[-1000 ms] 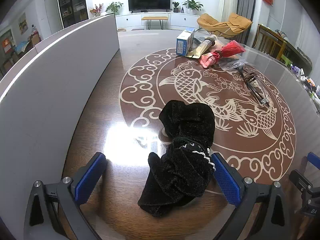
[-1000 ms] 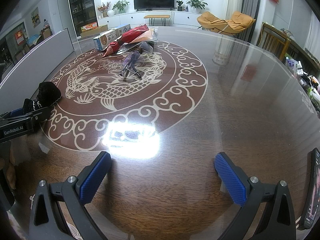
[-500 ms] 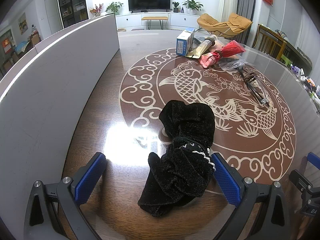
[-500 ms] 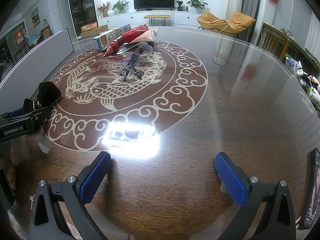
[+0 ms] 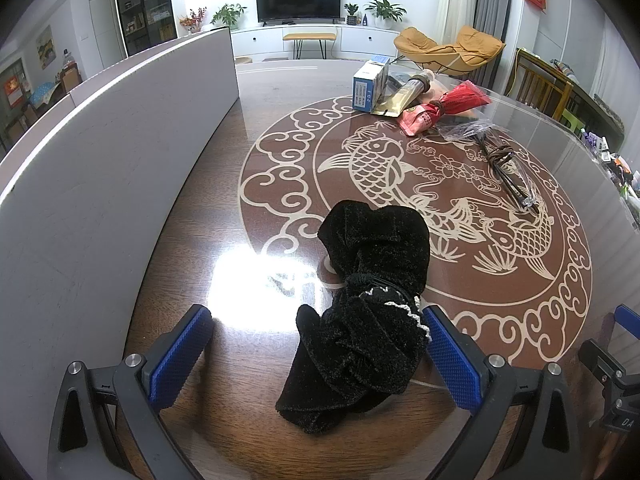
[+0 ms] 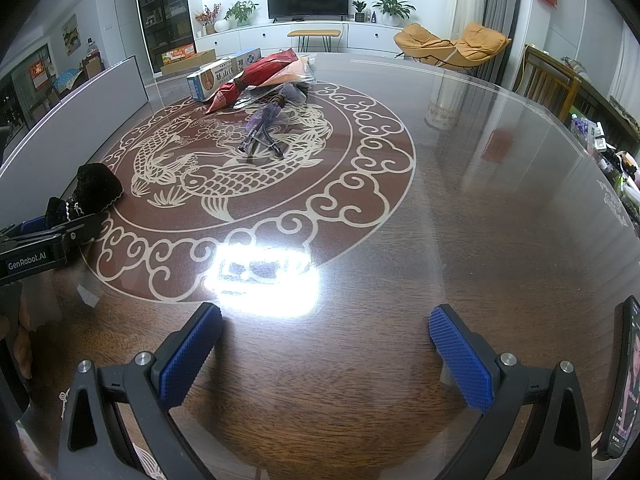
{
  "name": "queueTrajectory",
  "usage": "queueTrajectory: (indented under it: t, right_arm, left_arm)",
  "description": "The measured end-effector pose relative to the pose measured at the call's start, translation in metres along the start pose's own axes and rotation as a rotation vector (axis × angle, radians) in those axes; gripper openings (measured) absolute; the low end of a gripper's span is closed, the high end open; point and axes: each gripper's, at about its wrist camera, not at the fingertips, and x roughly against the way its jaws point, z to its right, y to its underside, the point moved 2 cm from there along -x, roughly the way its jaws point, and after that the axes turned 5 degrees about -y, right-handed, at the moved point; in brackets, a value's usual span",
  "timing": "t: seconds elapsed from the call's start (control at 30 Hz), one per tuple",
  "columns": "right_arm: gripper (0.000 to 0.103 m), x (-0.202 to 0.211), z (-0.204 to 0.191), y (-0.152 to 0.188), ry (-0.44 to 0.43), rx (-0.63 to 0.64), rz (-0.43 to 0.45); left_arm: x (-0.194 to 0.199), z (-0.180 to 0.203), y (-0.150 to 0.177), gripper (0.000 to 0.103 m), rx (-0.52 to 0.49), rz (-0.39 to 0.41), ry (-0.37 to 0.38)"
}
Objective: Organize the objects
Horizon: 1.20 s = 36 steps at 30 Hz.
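Note:
A black velvet drawstring pouch [image 5: 372, 304] lies on the glass-topped table, its lower end between the fingers of my left gripper [image 5: 316, 354]. That gripper is open, and its right pad [image 5: 450, 364] is close beside the cloth. From the right wrist view the same pouch [image 6: 94, 190] shows at far left next to the left gripper's body. My right gripper [image 6: 326, 358] is open over bare table with nothing between its fingers. At the far side lie a blue-white box [image 5: 370, 86], a red packet [image 5: 440, 108], a gold pouch [image 5: 400, 98] and a bagged cable [image 5: 504, 160].
A long white board [image 5: 112, 152] stands upright along the table's left side. A phone [image 6: 624, 384] lies at the right edge near my right gripper. Small clutter [image 6: 608, 152] sits at the far right rim, with a wooden chair [image 6: 548, 80] behind it.

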Motion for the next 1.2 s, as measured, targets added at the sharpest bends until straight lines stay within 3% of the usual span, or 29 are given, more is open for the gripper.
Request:
queueTrajectory:
  t: [0.9,1.03,1.13,1.2]
  right_arm:
    - [0.103,-0.001,0.000,-0.003,0.001,-0.009,-0.010]
    - [0.103,-0.016,-0.007,-0.025,-0.019,-0.013,-0.061]
    - [0.103,-0.034,-0.020,-0.058,-0.121,-0.033,-0.082]
    - [0.103,-0.046,-0.028,-0.088,-0.103,-0.040,-0.064]
  left_arm:
    - [0.000,0.000,0.000,0.103,0.000,0.000,0.000]
    - [0.000,0.000,0.000,0.103,0.000,0.000,0.000]
    - [0.000,0.000,0.000,0.103,0.000,0.000,0.000]
    - [0.000,0.000,0.000,0.103,0.000,0.000,0.000]
